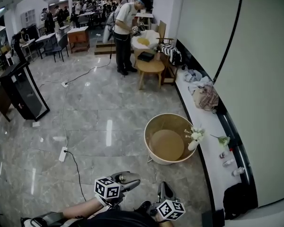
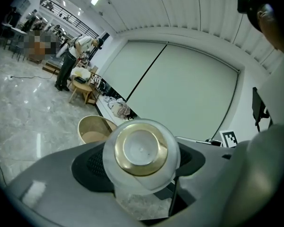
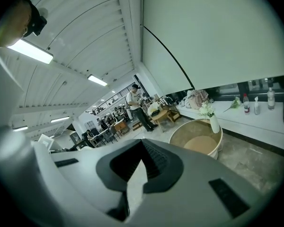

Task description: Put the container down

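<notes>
A round translucent white container (image 2: 141,151) with a gold ring on its facing end fills the middle of the left gripper view. My left gripper (image 2: 143,176) is shut on it, with a jaw on either side. In the head view that gripper (image 1: 128,178) is held low above the marble floor, and the container is hard to make out there. My right gripper (image 1: 164,189) is beside it at the bottom edge. In its own view the right gripper (image 3: 138,176) has its jaws together with nothing between them.
A large beige round tub (image 1: 154,148) stands on the floor ahead, with a small vase of white flowers (image 1: 195,137) at its right rim. A white ledge (image 1: 213,126) along the right wall carries bags and small bottles (image 1: 228,162). A power strip (image 1: 63,153) and cable lie to the left.
</notes>
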`<state>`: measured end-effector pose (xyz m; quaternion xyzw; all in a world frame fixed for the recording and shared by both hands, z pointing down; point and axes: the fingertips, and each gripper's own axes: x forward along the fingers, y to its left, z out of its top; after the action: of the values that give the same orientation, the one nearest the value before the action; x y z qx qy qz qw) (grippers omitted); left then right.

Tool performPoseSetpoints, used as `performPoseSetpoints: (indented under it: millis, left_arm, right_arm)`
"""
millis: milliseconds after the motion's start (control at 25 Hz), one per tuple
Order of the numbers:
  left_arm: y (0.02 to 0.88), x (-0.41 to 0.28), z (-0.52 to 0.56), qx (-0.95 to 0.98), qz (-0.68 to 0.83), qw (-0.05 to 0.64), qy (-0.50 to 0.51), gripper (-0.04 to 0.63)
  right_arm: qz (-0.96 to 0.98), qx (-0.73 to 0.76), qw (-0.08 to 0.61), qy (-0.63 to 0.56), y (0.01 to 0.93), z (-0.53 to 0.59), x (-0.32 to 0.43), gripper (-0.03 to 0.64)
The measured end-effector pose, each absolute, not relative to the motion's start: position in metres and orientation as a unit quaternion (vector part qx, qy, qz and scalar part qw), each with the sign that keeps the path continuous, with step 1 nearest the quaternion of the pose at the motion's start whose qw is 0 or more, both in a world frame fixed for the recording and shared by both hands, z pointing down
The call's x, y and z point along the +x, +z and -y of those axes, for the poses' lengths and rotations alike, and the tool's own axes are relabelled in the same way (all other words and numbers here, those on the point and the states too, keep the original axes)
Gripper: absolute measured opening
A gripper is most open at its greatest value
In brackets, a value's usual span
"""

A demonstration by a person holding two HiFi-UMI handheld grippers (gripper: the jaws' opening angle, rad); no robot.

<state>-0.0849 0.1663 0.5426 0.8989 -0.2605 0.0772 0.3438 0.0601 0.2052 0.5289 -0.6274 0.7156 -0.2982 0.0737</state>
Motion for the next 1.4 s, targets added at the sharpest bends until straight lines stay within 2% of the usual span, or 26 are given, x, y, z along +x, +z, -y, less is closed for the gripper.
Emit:
performPoseSetpoints:
  millis: [440, 920, 1400]
  left_arm:
    - [0.54, -0.01, -0.154, 0.89, 0.294, 0.34, 0.075, 0.341]
    - [0.553, 0.002, -0.147, 0.878, 0.316, 0.348, 0.086, 0.341]
    - [0.568, 0.055, -0.108, 0.893, 0.253, 0.357, 0.101, 0.341]
  right_arm:
    - [-0.735, -0.602, 0.084, -0.302, 0.526, -0.176, 0.138, 0.006]
    - [-0.738, -0.588, 0.083, -0.321, 0.541, -0.169, 0.155, 0.006]
    - [-0.694, -0.636, 0.088, -0.325, 0.556, -0.151, 0.202, 0.006]
